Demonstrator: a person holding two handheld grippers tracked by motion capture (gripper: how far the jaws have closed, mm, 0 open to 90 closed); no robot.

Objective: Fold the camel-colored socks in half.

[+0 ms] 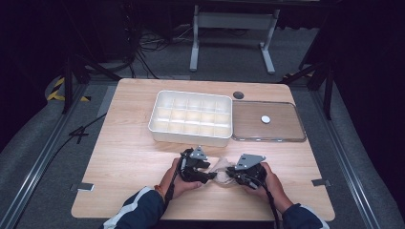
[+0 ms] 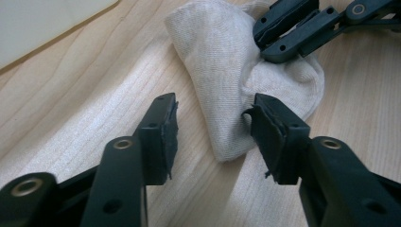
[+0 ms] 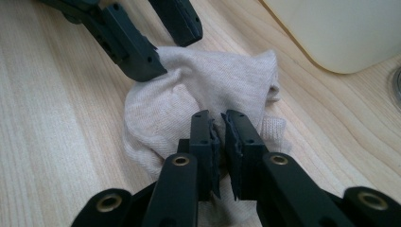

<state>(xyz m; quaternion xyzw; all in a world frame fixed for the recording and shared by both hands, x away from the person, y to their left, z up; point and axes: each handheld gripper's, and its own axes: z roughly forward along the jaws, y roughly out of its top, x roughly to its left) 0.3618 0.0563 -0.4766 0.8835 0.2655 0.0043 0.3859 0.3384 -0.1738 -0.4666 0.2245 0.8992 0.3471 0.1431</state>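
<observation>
Lying bunched on the near middle of the wooden table (image 1: 129, 157), the beige sock (image 1: 221, 168) sat between both tools. The right gripper (image 3: 220, 135) was pinched tight on its right end, fabric caught between the pads. The left gripper (image 2: 213, 125) had its jaws apart around the sock's other end, one pad touching cloth, the other clear. Farther back stood a white divided tray (image 1: 191, 136), with a clear lid (image 1: 286, 136) at its right. Beyond the table, grey carpet, cables and a white frame filled the dim room.
</observation>
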